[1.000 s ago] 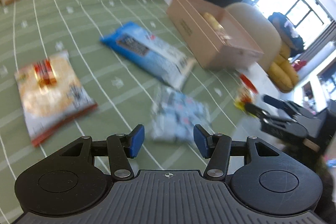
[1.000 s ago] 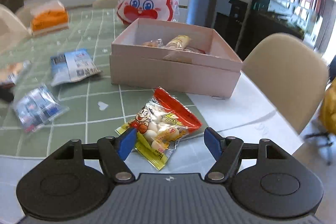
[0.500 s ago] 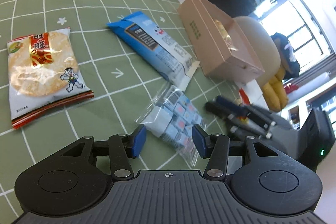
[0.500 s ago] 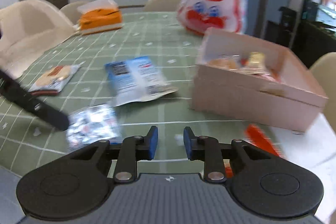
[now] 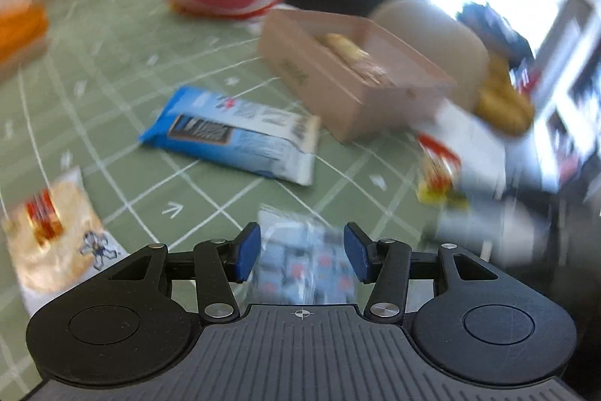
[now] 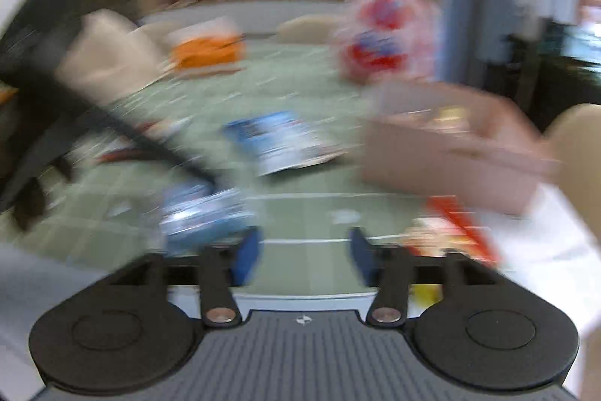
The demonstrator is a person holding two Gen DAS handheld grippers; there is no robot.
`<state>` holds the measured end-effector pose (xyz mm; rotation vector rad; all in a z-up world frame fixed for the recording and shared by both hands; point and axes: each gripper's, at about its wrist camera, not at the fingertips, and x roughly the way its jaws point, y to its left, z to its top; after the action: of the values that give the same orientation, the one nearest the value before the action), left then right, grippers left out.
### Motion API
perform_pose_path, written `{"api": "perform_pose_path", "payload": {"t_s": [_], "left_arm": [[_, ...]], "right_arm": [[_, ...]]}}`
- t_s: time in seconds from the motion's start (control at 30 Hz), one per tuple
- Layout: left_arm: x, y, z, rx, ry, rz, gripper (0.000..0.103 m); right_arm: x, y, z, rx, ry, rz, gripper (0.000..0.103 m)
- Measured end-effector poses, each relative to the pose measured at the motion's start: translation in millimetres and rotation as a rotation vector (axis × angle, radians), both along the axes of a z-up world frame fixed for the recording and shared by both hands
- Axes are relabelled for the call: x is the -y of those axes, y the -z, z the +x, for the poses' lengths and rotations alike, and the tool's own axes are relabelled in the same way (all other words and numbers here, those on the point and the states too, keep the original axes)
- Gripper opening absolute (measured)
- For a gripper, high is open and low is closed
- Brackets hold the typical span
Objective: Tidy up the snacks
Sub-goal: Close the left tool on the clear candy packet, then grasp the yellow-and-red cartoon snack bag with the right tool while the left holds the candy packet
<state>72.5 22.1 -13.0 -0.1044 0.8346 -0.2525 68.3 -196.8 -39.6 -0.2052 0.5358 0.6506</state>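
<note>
I am lowering my left claw (image 5: 300, 252), parted around the clear candy bag (image 5: 304, 262) on the counter (image 5: 112, 70), my empty right claw (image 6: 303, 256) is opening, a few snacks are sitting in the box (image 5: 338, 89), four remaining outside.

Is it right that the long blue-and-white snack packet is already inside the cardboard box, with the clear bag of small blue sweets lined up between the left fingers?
Not quite. The long blue-and-white snack packet lies on the green tablecloth beside the cardboard box, not in it; the left wrist view shows this. The clear bag of small blue sweets does sit between the left fingers.
</note>
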Motion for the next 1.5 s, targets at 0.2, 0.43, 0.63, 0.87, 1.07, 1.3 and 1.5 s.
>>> {"api": "perform_pose_path", "payload": {"t_s": [0.2,0.43,0.63,0.87,1.07,1.3,1.5], "left_arm": [[34.4,4.2,-23.0,0.027,0.109,0.242,0.055],[42.7,7.4,-23.4,0.025,0.136,0.235,0.068],[47.7,8.5,-23.2,0.045,0.149,0.236,0.075],[33.2,18.4,-8.8,0.026,0.067,0.248,0.077],[18.7,23.8,-1.3,0.030,0.038,0.109,0.078],[33.3,30.6,-14.9,0.104,0.018,0.185,0.076],[17.3,28.0,-16.3,0.096,-0.043,0.081,0.071]], "right_arm": [[37.7,2.9,45.0,-0.110,0.275,0.100,0.073],[35.7,19.4,64.6,-0.152,0.348,0.147,0.073],[48.7,22.4,70.6,-0.207,0.375,0.192,0.073],[52.8,23.9,70.2,-0.218,0.380,0.227,0.075],[50.0,23.4,70.5,-0.215,0.370,0.210,0.079],[32.4,22.0,56.3,-0.200,0.280,0.114,0.079],[9.8,20.8,43.0,-0.183,0.218,0.047,0.079]]}}
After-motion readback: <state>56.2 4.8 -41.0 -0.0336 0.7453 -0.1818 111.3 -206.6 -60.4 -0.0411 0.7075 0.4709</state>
